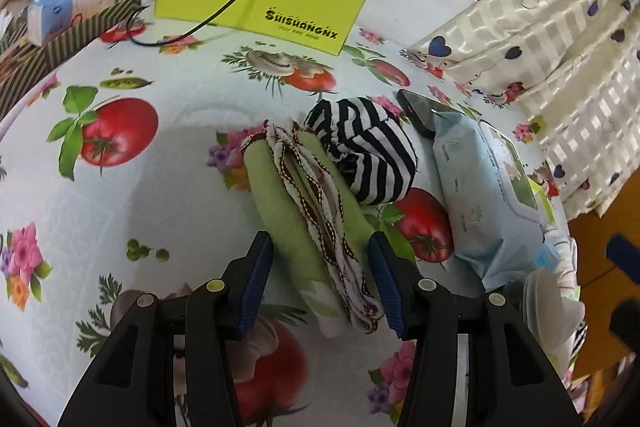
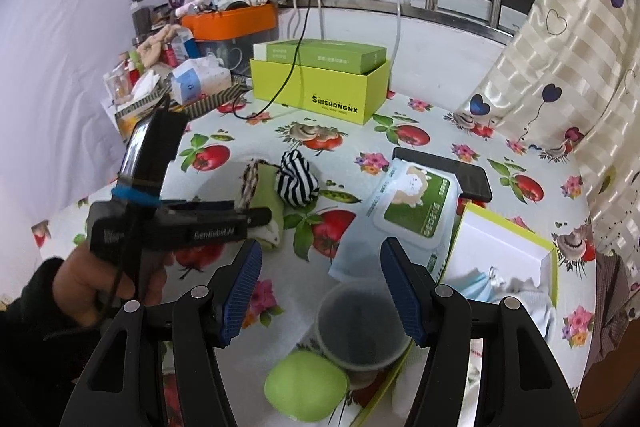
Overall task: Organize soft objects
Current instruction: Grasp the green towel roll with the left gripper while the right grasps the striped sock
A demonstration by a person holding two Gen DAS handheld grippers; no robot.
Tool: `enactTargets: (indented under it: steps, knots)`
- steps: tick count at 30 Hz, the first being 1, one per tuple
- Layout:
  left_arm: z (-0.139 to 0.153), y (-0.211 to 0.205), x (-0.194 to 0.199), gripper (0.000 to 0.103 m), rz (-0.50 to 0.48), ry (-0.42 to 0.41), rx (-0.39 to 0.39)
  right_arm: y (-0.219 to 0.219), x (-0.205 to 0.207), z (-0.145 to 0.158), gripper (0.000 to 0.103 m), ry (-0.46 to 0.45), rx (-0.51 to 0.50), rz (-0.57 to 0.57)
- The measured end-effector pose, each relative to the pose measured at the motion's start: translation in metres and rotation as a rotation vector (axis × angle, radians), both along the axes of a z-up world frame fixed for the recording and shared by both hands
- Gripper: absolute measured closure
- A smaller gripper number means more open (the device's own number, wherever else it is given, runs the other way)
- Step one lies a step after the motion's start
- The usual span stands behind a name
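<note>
Left tongs [image 1: 320, 267] wide open, blue pads either side of green folded cloth [image 1: 280, 203] w/ patterned trim, pads not pressing it; cloth lies on desk [image 1: 160, 195], striped b/w sock ball [image 1: 364, 155] touching its far side. Wipes pack [image 1: 480, 195] just beside sock, phone [image 1: 420, 111] behind. Right tongs [image 2: 320, 287] also open, nothing held, over a dark cup [image 2: 360, 331] & green round item [image 2: 306, 385]; white-lined box [image 2: 504, 251] nearby w/ a face mask [image 2: 478, 285] inside
</note>
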State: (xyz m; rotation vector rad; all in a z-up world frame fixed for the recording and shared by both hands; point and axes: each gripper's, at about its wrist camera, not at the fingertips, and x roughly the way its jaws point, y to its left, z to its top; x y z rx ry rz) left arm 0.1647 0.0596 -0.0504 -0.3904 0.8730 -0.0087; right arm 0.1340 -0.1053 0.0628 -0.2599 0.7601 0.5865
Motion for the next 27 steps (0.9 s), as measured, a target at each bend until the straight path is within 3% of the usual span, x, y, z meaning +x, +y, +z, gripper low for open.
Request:
enactTargets:
  steps: [6,18,25,27]
  knots:
    - [0.004,0.002,-0.005,0.072,-0.006,-0.025,0.019,0.019,0.021,0.000,0.041,0.013,-0.016,0.026]
    - [0.006,0.018,-0.019,0.076,0.030,-0.054,0.009,0.084,0.084,-0.029,0.047,0.164,-0.131,0.157]
    - [0.004,0.020,-0.020,0.076,0.024,-0.050,0.007,0.117,0.119,-0.066,0.060,0.285,-0.191,0.175]
    - [0.004,0.020,-0.020,0.076,0.022,-0.049,0.006,0.123,0.125,-0.074,0.069,0.306,-0.202,0.176]
